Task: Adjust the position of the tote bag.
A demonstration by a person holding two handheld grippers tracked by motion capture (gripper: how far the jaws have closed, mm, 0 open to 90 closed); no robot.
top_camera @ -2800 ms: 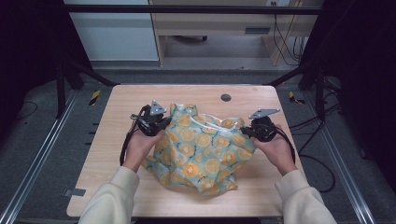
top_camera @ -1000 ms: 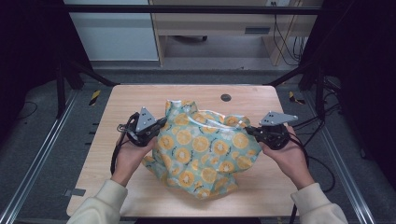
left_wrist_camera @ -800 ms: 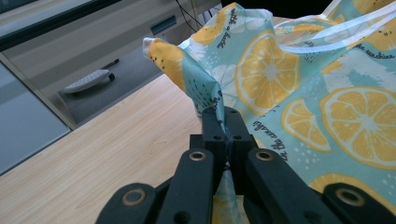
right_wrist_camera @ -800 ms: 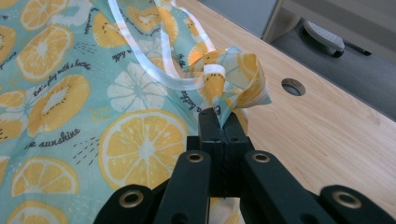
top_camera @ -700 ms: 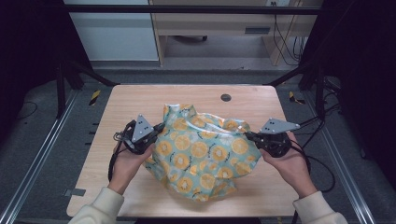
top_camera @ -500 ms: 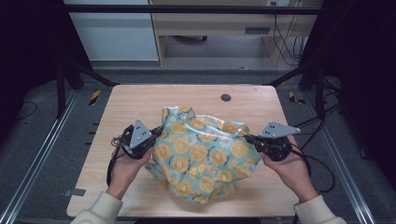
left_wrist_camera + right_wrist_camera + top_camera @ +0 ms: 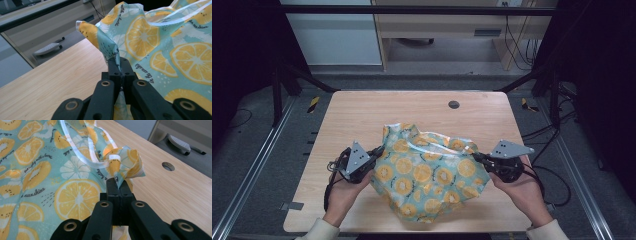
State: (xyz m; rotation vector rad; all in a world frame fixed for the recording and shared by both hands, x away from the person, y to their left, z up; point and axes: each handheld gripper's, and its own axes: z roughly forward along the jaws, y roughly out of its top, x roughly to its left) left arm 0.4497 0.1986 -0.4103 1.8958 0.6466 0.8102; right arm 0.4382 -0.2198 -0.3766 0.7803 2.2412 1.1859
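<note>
Both jaws clamped on my cloth (image 7: 429, 175), left gripper (image 7: 377, 151) pinching its left edge, right gripper (image 7: 476, 157) its right, "sunshine" printed among lemons, table (image 7: 362, 115) bare beyond, round hole (image 7: 454, 104) far right.

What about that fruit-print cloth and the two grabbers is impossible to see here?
- High view: the underside of the fruit-print cloth, hidden by its own folds.
- Left gripper view: the pinched cloth edge, covered by the left gripper.
- Right gripper view: likewise, inside the right gripper.
- High view: the printed words, too small.
</note>
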